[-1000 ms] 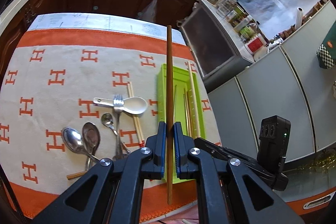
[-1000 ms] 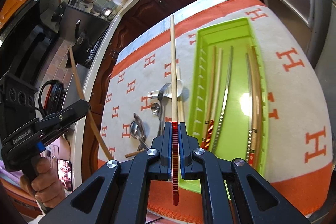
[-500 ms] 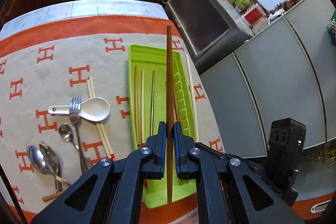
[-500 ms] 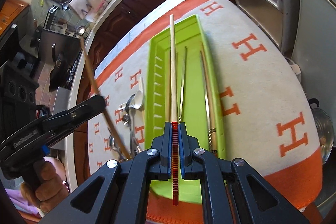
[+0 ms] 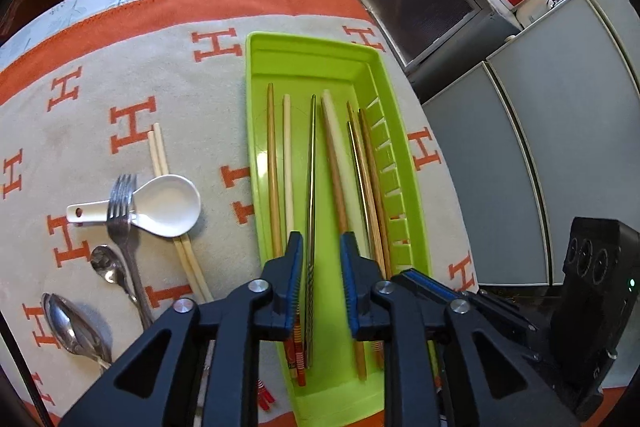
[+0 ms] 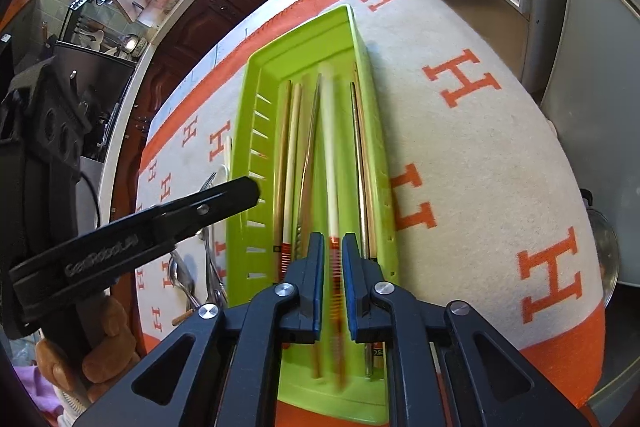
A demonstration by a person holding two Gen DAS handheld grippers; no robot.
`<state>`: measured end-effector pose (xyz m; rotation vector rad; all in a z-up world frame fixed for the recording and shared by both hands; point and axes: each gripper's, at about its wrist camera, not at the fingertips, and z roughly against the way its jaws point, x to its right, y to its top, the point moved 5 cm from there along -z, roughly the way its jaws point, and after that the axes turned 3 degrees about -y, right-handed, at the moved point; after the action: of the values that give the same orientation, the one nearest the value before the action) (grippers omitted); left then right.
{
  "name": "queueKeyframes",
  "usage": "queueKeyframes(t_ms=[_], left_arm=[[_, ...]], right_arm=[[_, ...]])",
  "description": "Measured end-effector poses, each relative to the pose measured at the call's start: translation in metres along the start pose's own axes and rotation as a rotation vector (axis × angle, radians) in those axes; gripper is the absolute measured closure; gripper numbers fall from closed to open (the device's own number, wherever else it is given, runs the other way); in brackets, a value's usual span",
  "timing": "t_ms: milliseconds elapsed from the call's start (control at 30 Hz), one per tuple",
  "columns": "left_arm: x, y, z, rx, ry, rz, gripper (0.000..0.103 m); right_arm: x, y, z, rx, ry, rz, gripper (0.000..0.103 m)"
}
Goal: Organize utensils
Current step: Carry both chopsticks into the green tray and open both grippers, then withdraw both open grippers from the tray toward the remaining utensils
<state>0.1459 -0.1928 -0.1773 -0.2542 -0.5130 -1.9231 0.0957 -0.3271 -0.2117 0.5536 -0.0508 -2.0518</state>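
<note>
We noted a cream cloth (image 5: 192,95) with orange H marks and an orange border spread over the table, dark wood cabinets beyond its far edge and grey appliance doors past the side of the green tray (image 5: 416,195). The tray lay lengthwise on the cloth and held the chopsticks (image 5: 276,167) side by side (wooden, pale and metal ones). Left of the tray lay a white spoon (image 5: 168,205) over a pale chopstick pair (image 5: 158,151), a fork (image 5: 122,199) and metal spoons (image 5: 72,327).

The left gripper (image 5: 320,259) hung above the tray's near end, jaws apart with nothing between them. The right gripper (image 6: 332,259) hung there too, jaws slightly parted around a red-banded chopstick (image 6: 330,163), which was motion-blurred; we could not tell whether the pads touched it. The grippers hid the near ends of the chopsticks.
</note>
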Motion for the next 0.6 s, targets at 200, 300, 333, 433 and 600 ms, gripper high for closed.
queueKeyframes(t_ms=[200,300,333,433,600], left_arm=[[-0.010,-0.024,0.042,0.077,0.010,0.011,0.071],[-0.022,-0.035,0.061,0.120,0.049,0.019,0.064],[-0.027,-0.040,0.068,0.135,0.062,0.026,0.063],[-0.042,-0.055,0.083,0.167,0.081,0.052,0.060],[-0.064,-0.079,0.102,0.216,0.131,0.075,0.052]], right_arm=[[-0.001,0.001,-0.001,0.010,-0.008,0.012,0.093],[-0.007,-0.006,0.003,0.010,-0.011,0.020,0.093],[-0.009,-0.009,0.005,0.010,-0.014,0.025,0.093],[-0.016,-0.014,0.008,0.010,-0.020,0.041,0.093],[-0.028,-0.023,0.012,0.013,-0.029,0.071,0.093]])
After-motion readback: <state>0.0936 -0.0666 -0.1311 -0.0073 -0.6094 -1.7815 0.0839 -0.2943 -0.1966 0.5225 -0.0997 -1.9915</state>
